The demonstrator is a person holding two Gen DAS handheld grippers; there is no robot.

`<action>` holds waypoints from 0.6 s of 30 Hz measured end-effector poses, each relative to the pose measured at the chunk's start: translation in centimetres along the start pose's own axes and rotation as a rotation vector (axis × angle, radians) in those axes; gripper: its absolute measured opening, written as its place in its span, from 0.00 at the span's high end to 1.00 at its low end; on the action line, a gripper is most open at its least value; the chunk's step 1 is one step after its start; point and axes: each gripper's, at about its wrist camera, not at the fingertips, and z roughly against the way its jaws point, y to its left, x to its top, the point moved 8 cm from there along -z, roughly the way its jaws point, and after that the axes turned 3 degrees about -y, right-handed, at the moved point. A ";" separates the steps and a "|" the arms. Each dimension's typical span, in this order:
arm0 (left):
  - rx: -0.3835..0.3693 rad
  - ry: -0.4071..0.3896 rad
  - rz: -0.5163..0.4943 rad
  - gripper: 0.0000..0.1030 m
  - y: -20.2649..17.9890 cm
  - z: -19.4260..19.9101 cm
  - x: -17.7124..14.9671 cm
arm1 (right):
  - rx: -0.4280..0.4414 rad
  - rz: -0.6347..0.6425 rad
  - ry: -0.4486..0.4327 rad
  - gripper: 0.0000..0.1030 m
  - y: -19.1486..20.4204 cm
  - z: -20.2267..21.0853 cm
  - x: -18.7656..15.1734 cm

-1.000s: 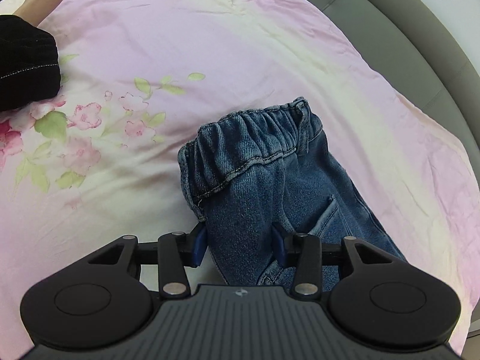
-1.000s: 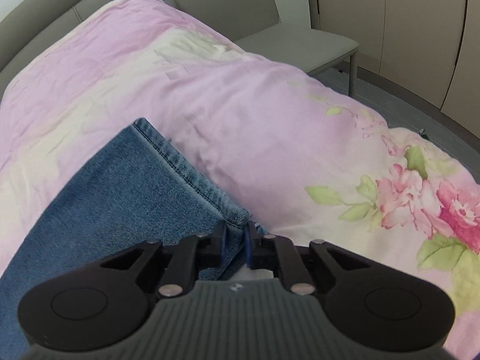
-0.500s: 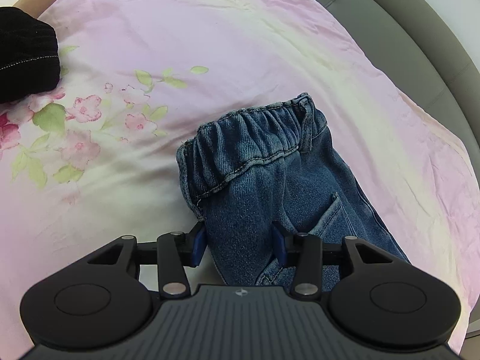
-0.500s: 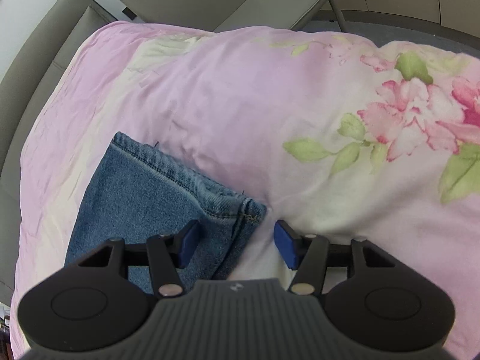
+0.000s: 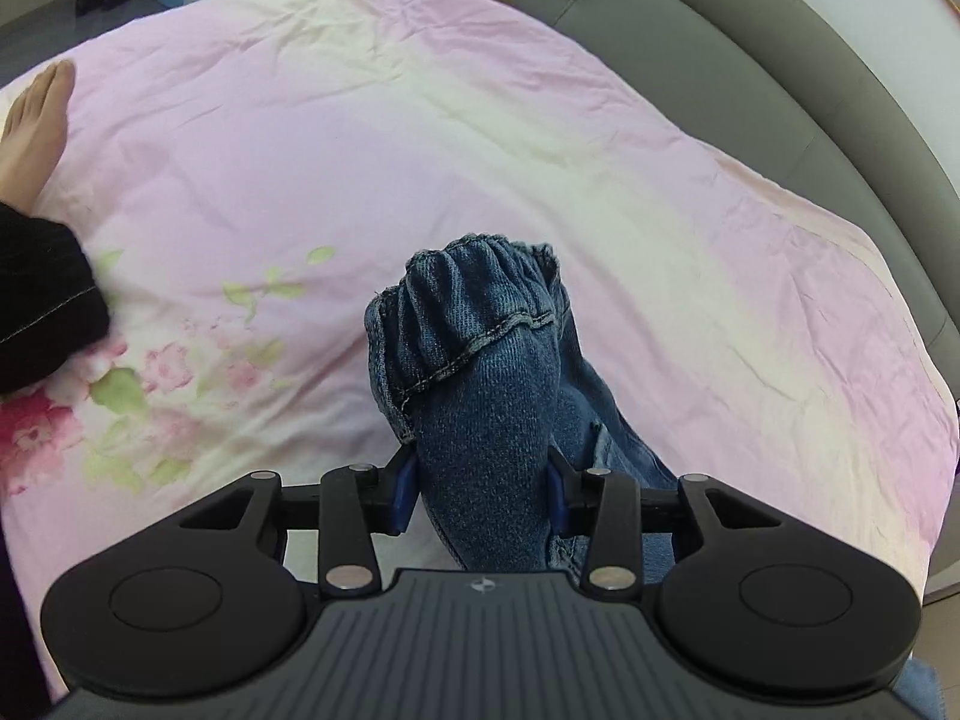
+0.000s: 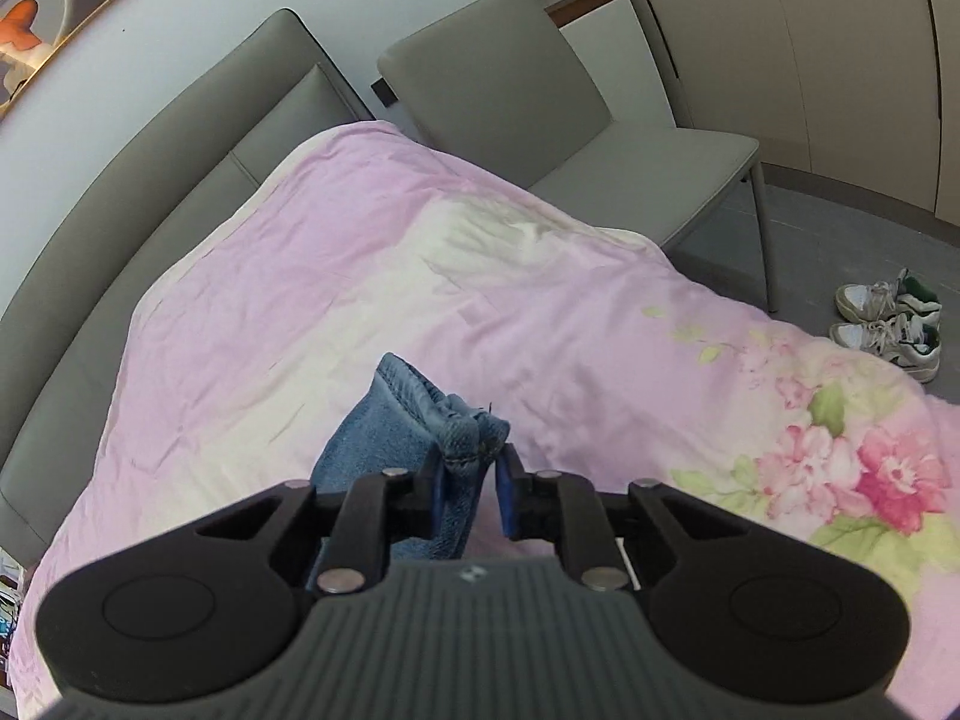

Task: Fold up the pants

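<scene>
Blue denim pants (image 5: 480, 372) lie on a pink floral bedspread (image 5: 360, 138). In the left wrist view my left gripper (image 5: 480, 489) is shut on the waist end; the elastic waistband bunches up beyond the blue pads and is lifted off the bed. In the right wrist view my right gripper (image 6: 471, 486) is shut on the hem end of the pants (image 6: 420, 414), which hangs lifted above the bedspread (image 6: 360, 276). The middle of the pants is hidden behind the gripper bodies.
A grey headboard (image 5: 780, 72) runs along the far side of the bed. A grey chair (image 6: 540, 114) stands beside the bed, with white sneakers (image 6: 888, 324) on the floor. A bare foot (image 5: 36, 114) and black-trousered leg (image 5: 42, 312) rest at the left.
Both grippers have risen with the pants. The right gripper, shut then open over the hem half a second ago, has shut on it and lifted it. The waistband has bunched and lifted.
</scene>
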 end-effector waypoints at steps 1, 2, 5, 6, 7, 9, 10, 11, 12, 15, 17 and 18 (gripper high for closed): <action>-0.002 0.018 0.006 0.54 0.8 -0.2 -0.6 | -0.021 -0.014 0.019 0.89 -1.6 0.0 -0.8; 0.002 0.035 0.018 0.54 1.6 -0.7 -1.2 | -0.043 -0.025 0.043 0.89 -3.0 -0.2 -1.9; 0.037 0.091 0.044 0.54 4.0 -2.5 -3.8 | -0.117 -0.068 0.118 0.89 -7.7 -0.9 -6.4; 0.048 0.105 0.049 0.54 4.7 -3.1 -4.6 | -0.135 -0.100 0.139 0.89 -9.2 -1.2 -7.7; 0.048 0.109 0.063 0.54 5.6 -3.6 -5.3 | -0.141 -0.125 0.150 0.88 -10.3 -1.5 -8.6; 0.034 0.108 0.100 0.54 6.8 -4.7 -6.0 | -0.119 -0.149 0.147 0.88 -11.6 -2.1 -9.8; 0.038 0.108 0.107 0.54 6.9 -5.2 -6.2 | -0.121 -0.135 0.146 0.88 -11.6 -2.4 -10.1; 0.049 0.104 0.098 0.53 6.9 -5.5 -6.2 | -0.126 -0.110 0.145 0.88 -11.4 -2.7 -10.2; 0.060 0.098 0.080 0.52 6.6 -5.7 -6.3 | -0.135 -0.098 0.149 0.87 -11.2 -3.0 -10.3; 0.081 0.115 0.062 0.39 6.4 -5.9 -6.3 | -0.142 -0.112 0.167 0.85 -11.1 -3.4 -10.1; 0.079 0.130 0.055 0.31 6.5 -5.3 -6.1 | -0.134 -0.076 0.181 0.83 -10.9 -3.3 -9.9; 0.087 0.124 0.050 0.24 6.5 -4.7 -5.9 | -0.126 -0.057 0.185 0.79 -10.7 -3.0 -9.7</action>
